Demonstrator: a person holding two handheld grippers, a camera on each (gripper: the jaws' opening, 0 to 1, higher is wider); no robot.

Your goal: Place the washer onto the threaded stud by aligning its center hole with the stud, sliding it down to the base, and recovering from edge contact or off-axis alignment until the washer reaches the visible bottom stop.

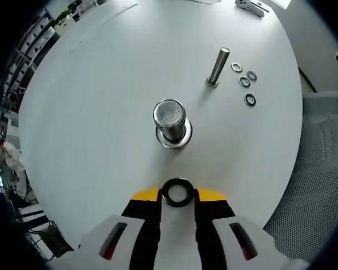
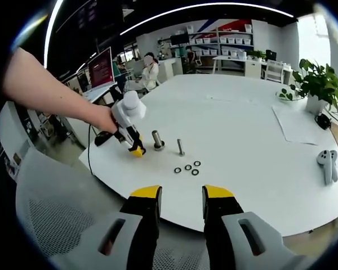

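A dark washer (image 1: 177, 193) is pinched between the yellow tips of the left claw (image 1: 177, 196), with its centre hole facing the camera. It is held just short of the thick threaded stud (image 1: 169, 118), which stands upright on the white round worktop (image 1: 90, 112) with a metal ring (image 1: 174, 138) around its base. Beyond that stud, a thinner bolt (image 1: 218, 66) stands upright, and 4 loose washers (image 1: 245, 82) lie flat just beside it.

In the right gripper view, the right claw (image 2: 181, 194) is seen spread, with nothing between its jaws, and is held off the near edge of the worktop, well apart from the stud (image 2: 157, 139). A person's hand (image 2: 104, 119) is seen holding the left gripper (image 2: 136, 151) just beside the stud. A mesh chair (image 2: 56, 214) is seen below the worktop edge.
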